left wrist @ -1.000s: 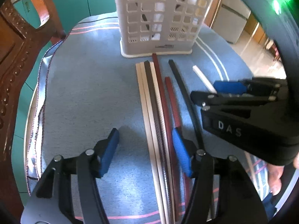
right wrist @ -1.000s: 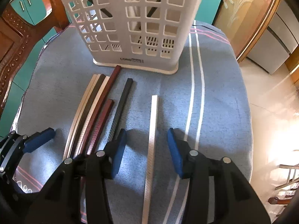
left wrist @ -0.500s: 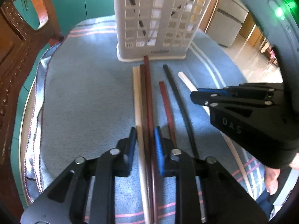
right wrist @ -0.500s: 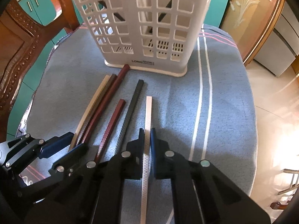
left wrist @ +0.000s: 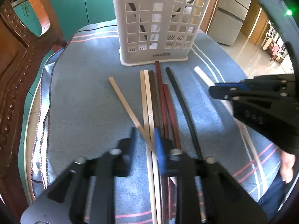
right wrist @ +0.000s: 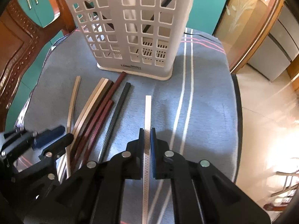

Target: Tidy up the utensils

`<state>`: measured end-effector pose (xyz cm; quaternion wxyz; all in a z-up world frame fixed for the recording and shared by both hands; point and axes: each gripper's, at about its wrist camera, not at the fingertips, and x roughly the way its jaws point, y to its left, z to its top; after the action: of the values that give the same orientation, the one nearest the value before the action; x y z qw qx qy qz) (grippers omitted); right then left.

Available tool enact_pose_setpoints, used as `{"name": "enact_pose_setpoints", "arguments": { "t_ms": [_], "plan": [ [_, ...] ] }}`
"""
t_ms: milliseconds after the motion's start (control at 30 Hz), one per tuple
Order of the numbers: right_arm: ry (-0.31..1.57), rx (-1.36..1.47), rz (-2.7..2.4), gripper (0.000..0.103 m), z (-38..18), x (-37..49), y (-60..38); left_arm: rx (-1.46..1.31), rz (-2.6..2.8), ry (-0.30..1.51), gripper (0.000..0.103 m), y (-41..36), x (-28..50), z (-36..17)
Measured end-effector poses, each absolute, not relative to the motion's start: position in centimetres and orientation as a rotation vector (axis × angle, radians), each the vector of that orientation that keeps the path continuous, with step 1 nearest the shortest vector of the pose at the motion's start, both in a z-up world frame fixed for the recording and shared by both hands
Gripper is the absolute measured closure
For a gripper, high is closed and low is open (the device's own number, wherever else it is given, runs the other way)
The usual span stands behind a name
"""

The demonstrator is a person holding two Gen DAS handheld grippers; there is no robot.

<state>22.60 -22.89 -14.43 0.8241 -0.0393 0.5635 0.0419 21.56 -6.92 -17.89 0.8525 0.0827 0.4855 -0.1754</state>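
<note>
Two grippers work nearest: the right gripper point(right wrist: 147, 140) pinches a white chopstick point(right wrist: 147, 112); the left gripper point(left wrist: 144, 140), jaws spread, straddles a skewed beige chopstick point(left wrist: 124, 100). Beyond, a white basket point(right wrist: 130, 28) holds dark sticks.

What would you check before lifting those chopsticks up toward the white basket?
1. Right gripper shut on the white chopstick: ok, both pads press its sides.
2. Left gripper holding the beige chopstick: cannot tell; the fingers are blurred and look parted.
3. Beige chopstick separated from the bundle: not ok, its near end crosses the other sticks.
4. Basket upright on the cloth: ok.
5. Room in the basket: ok, only a few sticks show through its holes.
6. Grippers apart from each other: ok.
</note>
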Motion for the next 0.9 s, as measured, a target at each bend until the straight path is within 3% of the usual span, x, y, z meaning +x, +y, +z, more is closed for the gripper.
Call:
{"name": "enact_pose_setpoints", "arguments": {
  "t_ms": [100, 300, 367, 500, 633, 767, 900],
  "plan": [
    [1.212, -0.094, 0.106, 0.096, -14.6, 22.3, -22.9, 0.204, -0.351, 1.019, 0.058, -7.3, 21.5, -18.3],
    [1.235, -0.1, 0.079, 0.091, -16.1, 22.8, -22.3, 0.21, -0.345, 1.035, 0.057, -7.2, 22.3, -19.0],
    [1.231, -0.094, 0.073, 0.081, -16.2, 22.9, -22.3, 0.198, -0.359, 1.039, 0.066, -7.3, 22.6, -19.0],
    [1.235, -0.113, 0.071, 0.077, -16.7, 23.0, -21.9, 0.185, -0.375, 1.043, 0.084, -7.4, 22.8, -19.0],
    [1.233, -0.124, 0.085, 0.078, -17.0, 22.7, -21.5, 0.183, -0.373, 1.044, 0.085, -7.4, 23.0, -18.9],
    [1.234, -0.118, 0.108, 0.096, -17.1, 22.7, -21.1, 0.172, -0.367, 1.041, 0.085, -7.3, 22.8, -18.9],
    [1.23, -0.114, 0.114, 0.096, -16.7, 22.5, -21.0, 0.149, -0.369, 1.03, 0.085, -6.6, 22.3, -18.3]
  ]
}}
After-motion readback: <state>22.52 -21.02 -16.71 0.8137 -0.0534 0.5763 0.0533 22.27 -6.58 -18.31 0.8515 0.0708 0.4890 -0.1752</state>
